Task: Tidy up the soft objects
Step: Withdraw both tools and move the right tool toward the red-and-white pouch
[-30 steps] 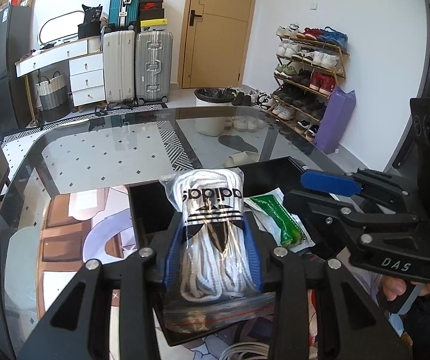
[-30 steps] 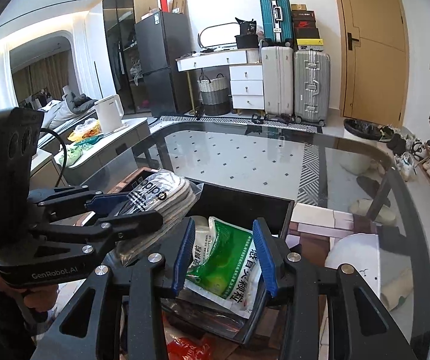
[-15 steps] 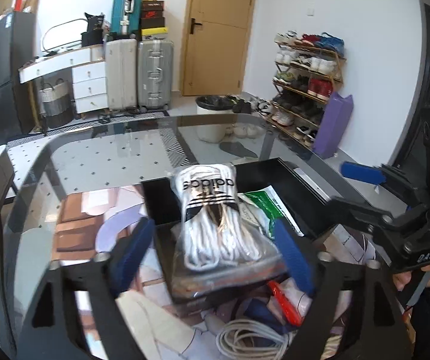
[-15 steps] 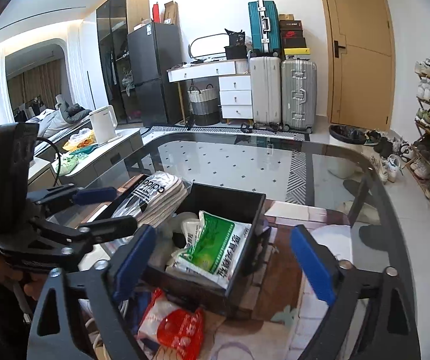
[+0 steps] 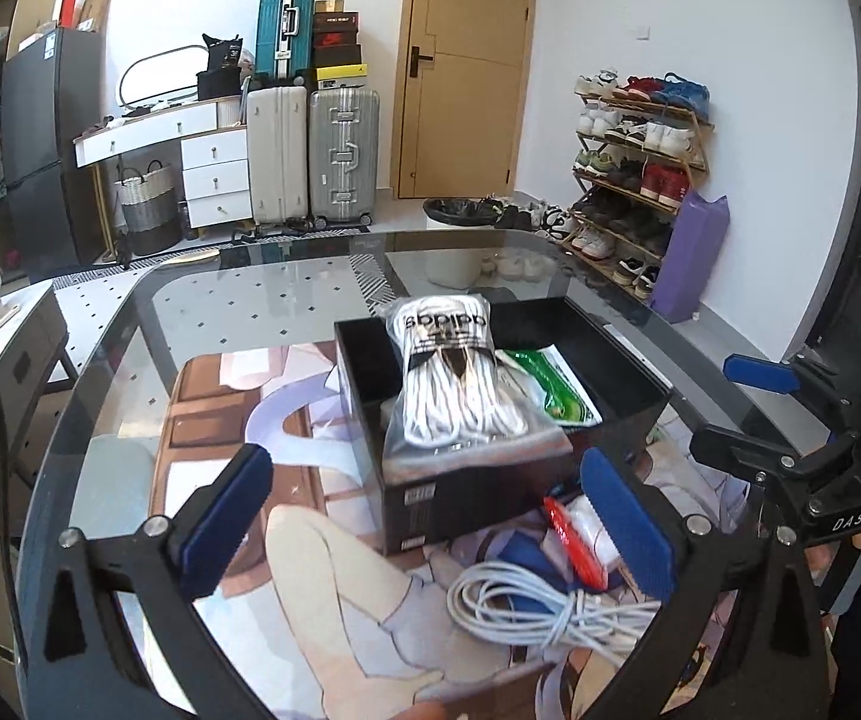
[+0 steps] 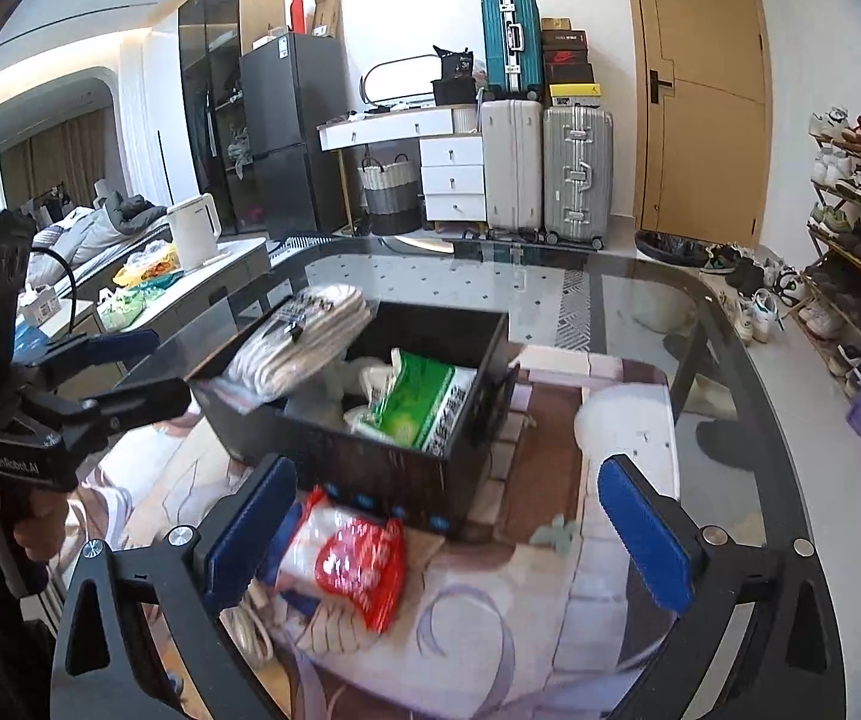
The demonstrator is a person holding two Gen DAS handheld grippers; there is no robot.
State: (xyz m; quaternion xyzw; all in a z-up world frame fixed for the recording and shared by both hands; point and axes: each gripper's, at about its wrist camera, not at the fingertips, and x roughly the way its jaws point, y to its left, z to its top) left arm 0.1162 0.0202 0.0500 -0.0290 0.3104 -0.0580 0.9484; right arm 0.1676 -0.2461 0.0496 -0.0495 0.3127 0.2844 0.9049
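The left tool [image 5: 430, 516] is seen spread wide, with nothing held between its blue pads [image 5: 223, 507]. Ahead of it, beyond the fingertips and apart from them, a clear bag of white Adidas socks [image 5: 454, 378] is laid across the near left corner of a black box [image 5: 508, 468], tilted, with its lower end overhanging the box's front wall. To the right of the socks, inside the box, a green and white packet [image 5: 556, 390] is seen lying. Below the box, on the printed mat of the glass counter [image 5: 250, 312], a coil of white cable [image 5: 550, 606] is found between the left tool's fingers, and a red and white packet [image 5: 574, 534] is lodged just beside the right pad.

In the right wrist view, the right tool [image 6: 442, 528] is likewise held wide and empty. The red and white packet [image 6: 346, 552] is placed on the mat close against the left pad [image 6: 250, 525], in front of the box [image 6: 406, 474]. The socks [image 6: 298, 336] and the green packet [image 6: 424, 396] are set farther ahead, well clear of the fingertips.
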